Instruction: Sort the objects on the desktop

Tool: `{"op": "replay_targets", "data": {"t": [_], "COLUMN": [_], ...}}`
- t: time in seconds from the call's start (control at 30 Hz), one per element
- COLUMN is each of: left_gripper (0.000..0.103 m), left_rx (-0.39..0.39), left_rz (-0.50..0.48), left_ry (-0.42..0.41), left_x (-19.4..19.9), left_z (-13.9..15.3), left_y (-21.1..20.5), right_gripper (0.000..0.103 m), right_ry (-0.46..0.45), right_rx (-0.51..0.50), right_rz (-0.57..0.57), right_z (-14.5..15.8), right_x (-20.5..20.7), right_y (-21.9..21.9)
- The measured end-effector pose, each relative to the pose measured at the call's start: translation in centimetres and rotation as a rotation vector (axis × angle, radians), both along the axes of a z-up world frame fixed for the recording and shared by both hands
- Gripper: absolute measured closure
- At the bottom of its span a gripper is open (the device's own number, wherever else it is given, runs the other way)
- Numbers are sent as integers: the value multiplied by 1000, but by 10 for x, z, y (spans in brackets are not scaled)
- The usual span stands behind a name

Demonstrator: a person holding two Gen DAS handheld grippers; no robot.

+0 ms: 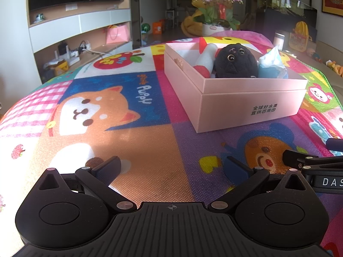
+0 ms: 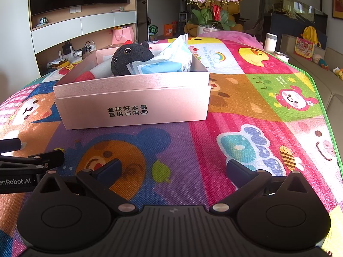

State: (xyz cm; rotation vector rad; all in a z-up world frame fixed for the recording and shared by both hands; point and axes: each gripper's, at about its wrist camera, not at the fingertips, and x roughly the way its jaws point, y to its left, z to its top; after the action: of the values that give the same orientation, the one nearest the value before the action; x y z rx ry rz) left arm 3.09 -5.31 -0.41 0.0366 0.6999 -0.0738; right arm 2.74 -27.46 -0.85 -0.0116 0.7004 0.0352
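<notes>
A pink cardboard box (image 1: 246, 105) (image 2: 133, 105) sits on the cartoon play mat. Inside it rest a black plush toy (image 1: 234, 61) (image 2: 130, 57), a white foam roll with a red end (image 1: 204, 59) (image 2: 94, 71) and a blue tissue pack (image 1: 271, 64) (image 2: 165, 61). My left gripper (image 1: 171, 169) hovers low over the mat in front of the box and to its left, open, with nothing between its fingers. My right gripper (image 2: 173, 169) stands open and bare too, in front of the box and slightly to its right. Each gripper shows at the edge of the other's view.
The colourful play mat (image 2: 246, 98) covers the whole table, with its green edge (image 2: 321, 98) falling off on the right. A potted orchid (image 2: 212, 10) stands past the far end. A white cup (image 2: 270, 42) sits beyond the right edge. Shelves with a TV line the left wall.
</notes>
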Motion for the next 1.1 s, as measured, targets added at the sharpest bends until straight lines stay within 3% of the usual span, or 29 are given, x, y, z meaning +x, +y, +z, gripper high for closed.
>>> {"op": "replay_targets", "data": {"t": [1.1], "left_gripper": [0], "left_rx": [2], "left_rz": [1], "left_ry": [0], "left_x": [0], "left_z": [0], "left_y": [-2], "right_gripper": [0], "right_ry": [1], "right_rx": [5], "right_rz": [0], "right_z": [0], "right_x": [1], "right_y": [-1]}}
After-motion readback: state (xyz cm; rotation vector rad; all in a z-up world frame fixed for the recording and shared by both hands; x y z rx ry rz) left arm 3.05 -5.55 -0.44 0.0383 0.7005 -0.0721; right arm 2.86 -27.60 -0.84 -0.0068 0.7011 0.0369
